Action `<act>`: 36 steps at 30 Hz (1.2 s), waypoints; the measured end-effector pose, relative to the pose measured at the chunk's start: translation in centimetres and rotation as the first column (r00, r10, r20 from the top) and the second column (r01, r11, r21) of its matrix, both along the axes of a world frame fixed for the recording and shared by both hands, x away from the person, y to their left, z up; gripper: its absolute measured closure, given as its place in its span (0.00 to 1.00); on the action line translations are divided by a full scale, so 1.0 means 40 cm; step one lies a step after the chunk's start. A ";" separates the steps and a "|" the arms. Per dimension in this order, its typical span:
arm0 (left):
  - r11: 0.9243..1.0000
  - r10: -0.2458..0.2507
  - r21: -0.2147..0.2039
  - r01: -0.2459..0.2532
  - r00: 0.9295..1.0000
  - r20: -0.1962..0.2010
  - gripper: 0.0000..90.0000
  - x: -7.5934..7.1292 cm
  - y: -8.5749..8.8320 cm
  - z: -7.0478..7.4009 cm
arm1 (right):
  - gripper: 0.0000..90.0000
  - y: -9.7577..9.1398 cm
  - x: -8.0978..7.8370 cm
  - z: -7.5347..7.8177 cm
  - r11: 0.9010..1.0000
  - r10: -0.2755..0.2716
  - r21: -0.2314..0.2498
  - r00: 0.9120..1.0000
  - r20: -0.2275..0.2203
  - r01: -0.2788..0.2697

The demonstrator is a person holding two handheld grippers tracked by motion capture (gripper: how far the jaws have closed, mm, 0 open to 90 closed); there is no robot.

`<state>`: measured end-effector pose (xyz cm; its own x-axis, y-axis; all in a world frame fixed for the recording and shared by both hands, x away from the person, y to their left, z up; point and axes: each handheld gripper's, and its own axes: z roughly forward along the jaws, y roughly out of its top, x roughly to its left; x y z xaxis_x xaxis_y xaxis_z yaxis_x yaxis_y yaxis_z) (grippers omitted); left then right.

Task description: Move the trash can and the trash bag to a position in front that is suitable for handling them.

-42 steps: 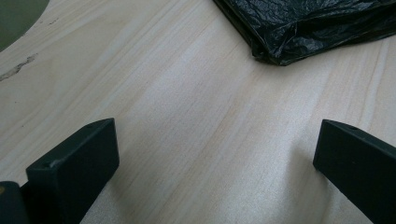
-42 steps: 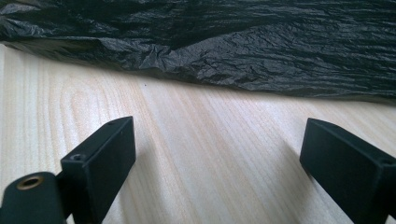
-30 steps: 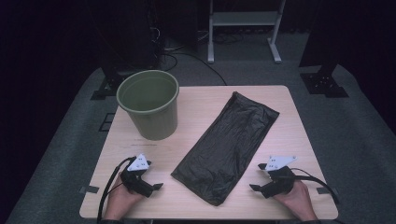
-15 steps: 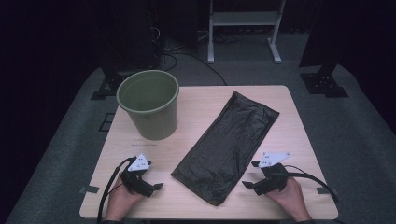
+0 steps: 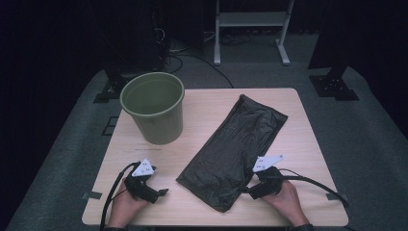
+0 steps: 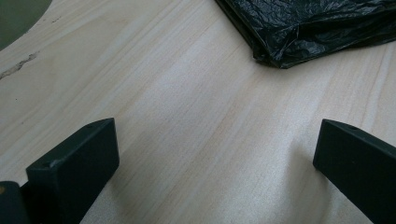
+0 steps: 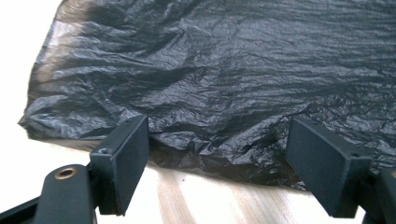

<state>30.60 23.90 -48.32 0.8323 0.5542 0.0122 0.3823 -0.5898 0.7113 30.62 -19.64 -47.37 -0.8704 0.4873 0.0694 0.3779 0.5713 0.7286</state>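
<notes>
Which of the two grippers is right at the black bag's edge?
The right gripper: its open fingers reach the black plastic bag; the left gripper sits apart over bare table.

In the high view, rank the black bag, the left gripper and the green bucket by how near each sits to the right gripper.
From the right gripper:
1. Black bag, right at its jaws, table centre.
2. Left gripper, across the near edge.
3. Green bucket, far left corner.

Left tongs [image 5: 161, 192]: black body, white-grey three-cornered plate on top with small dark dots, black cable looping off behind. Right tongs [image 5: 246, 189]: same build, same plate, long black cable trailing. Jaws: flat matte-black rectangular blocks with small holes; brass-coloured rivet at hinge.
</notes>
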 end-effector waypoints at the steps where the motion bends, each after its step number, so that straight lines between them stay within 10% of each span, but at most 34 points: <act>1: 1.000 0.000 0.000 0.000 1.000 0.000 0.00 0.000 0.000 0.000 | 0.26 0.001 0.002 -0.002 1.000 0.000 -0.001 1.000 -0.009 0.000; 14: 1.000 0.000 0.000 0.000 1.000 0.000 0.00 0.000 0.000 0.000 | 1.00 -0.004 0.004 -0.004 0.999 0.006 -0.044 1.000 0.007 -0.006; 29: 1.000 0.000 0.000 0.000 1.000 0.000 0.00 0.000 0.000 0.000 | 1.00 -0.049 0.010 0.004 0.994 -0.056 -0.091 0.998 0.018 0.058; 36: 1.000 0.001 0.000 -0.001 1.000 0.000 0.00 0.000 0.000 0.000 | 1.00 -0.145 0.019 0.010 0.974 -0.183 -0.131 0.982 0.035 0.186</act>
<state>30.59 23.88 -48.32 0.8316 0.5553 0.0121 0.3831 -0.5894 0.7112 31.39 -25.44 -46.96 -0.7650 0.6436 -0.0251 0.4707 0.5852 0.6603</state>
